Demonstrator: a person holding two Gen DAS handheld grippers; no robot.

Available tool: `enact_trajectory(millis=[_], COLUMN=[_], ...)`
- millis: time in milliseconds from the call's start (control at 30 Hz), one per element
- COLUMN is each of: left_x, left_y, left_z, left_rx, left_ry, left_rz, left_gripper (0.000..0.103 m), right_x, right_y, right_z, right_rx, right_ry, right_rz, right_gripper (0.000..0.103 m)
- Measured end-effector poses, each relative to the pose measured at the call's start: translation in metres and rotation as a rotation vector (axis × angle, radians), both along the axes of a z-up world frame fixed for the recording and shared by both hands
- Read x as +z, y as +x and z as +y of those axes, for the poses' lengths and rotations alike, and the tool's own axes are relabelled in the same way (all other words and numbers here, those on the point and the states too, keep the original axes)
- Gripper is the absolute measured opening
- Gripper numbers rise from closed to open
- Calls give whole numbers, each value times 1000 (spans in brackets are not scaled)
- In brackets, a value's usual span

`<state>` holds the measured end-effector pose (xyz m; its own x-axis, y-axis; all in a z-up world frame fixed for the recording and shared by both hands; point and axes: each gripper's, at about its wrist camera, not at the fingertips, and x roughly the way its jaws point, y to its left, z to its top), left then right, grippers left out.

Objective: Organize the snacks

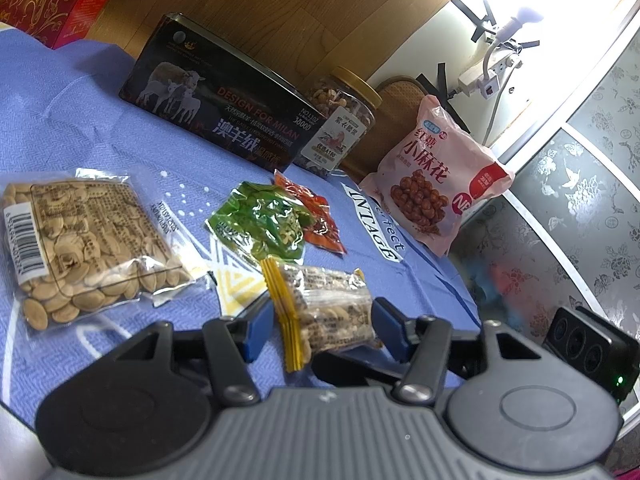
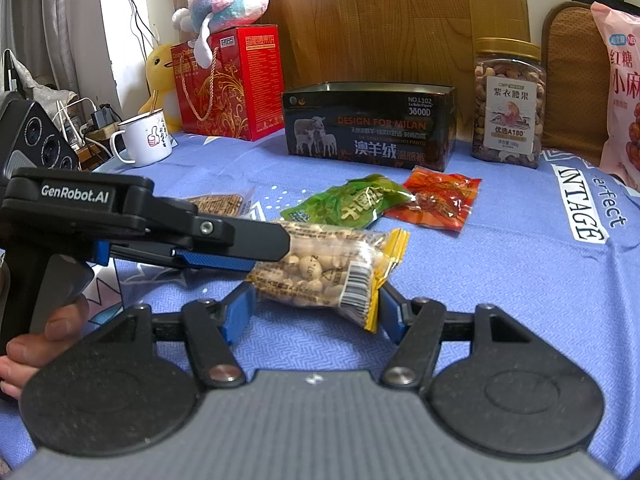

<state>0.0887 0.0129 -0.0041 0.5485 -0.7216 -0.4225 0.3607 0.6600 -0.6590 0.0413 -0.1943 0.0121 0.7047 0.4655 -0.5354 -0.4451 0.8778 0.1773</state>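
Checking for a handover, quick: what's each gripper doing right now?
Left gripper: closed on the peanut packet.
Right gripper: packet between its fingers; grip cannot be told.

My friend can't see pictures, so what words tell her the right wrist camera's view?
A clear packet of nuts with yellow ends, gripped by the left gripper reaching in from the left, sits between the right gripper's fingers over a blue cloth. Behind lie a green packet and a red packet, then an open black tin and a nut jar.

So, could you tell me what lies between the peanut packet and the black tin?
A green snack packet and a red packet touching it, on the blue cloth; the right wrist view shows this.
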Motion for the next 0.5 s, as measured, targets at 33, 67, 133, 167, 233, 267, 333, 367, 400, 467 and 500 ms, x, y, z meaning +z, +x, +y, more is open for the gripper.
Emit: enact_trajectory(millis=[33, 67, 133, 167, 233, 267, 333, 367, 400, 467, 500], left_x=[0, 0, 0, 0, 0, 0, 0, 0, 0, 0, -1], left_y=[0, 0, 0, 0, 1, 1, 1, 0, 1, 1, 2], left_z=[0, 0, 0, 0, 0, 0, 0, 0, -1, -2, -3], left_rx=[0, 0, -1, -3, -7, -7, -8, -8, -10, -13, -28], left_ry=[0, 1, 3, 4, 9, 10, 10, 10, 10, 12, 7], left_rz=[0, 0, 0, -1, -2, -2, -3, -3, -4, -4, 5], left_gripper=[55, 55, 55, 55, 55, 55, 55, 53, 53, 46, 42], right_x=[0, 0, 0, 0, 1, 1, 1, 0, 0, 1, 1], right_y=[0, 0, 0, 0, -2, -3, -6, -8, -9, -10, -10], right_z=[0, 0, -1, -1, -2, -4, -7, -9, -9, -5, -2], right_rx=[0, 0, 1, 1, 2, 5, 6, 10, 14, 7, 2], right_ry=[0, 0, -1, -4, -13, -15, -17, -20, -24, -57, -75], right_rz=[0, 0, 0, 0, 1, 1, 1, -1, -5, -20, -31], right_gripper=[68, 68, 68, 68, 67, 68, 67, 67, 67, 55, 45])
